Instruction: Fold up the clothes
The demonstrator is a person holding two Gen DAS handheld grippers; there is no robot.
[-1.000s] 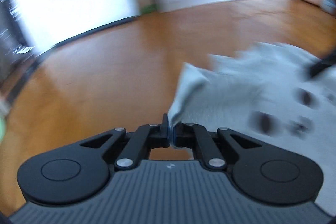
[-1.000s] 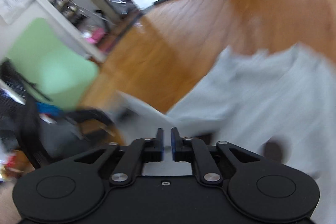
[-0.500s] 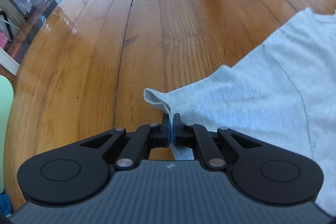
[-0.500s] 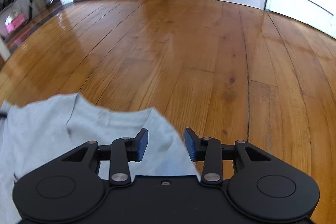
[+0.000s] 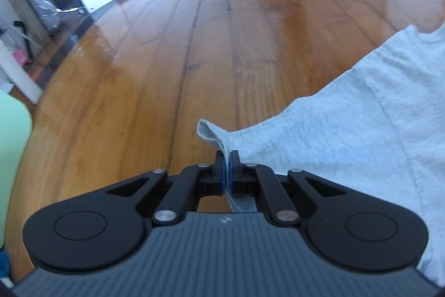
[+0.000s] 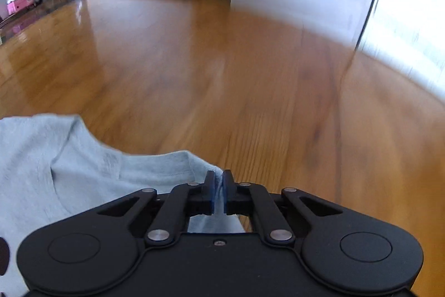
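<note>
A light grey T-shirt [image 5: 347, 124] lies spread on the wooden floor [image 5: 194, 46]. My left gripper [image 5: 227, 157] is shut on the hem of one sleeve, which sticks out past the fingertips. In the right wrist view the same grey T-shirt [image 6: 83, 163] shows its collar at the left, with a dark print spot at the lower left edge. My right gripper [image 6: 219, 177] is shut on the shirt's edge at the other sleeve, with cloth pinched between the blue pads.
The wooden floor [image 6: 250, 74] stretches ahead to white walls and doors. A pale green object [image 5: 11, 152] sits at the left edge. Shelves with clutter and a pink box [image 6: 19, 3] stand at the far left.
My right gripper was open above the shirt half a second ago and has now closed on its edge. My left gripper kept its hold on the sleeve and tilted up slightly.
</note>
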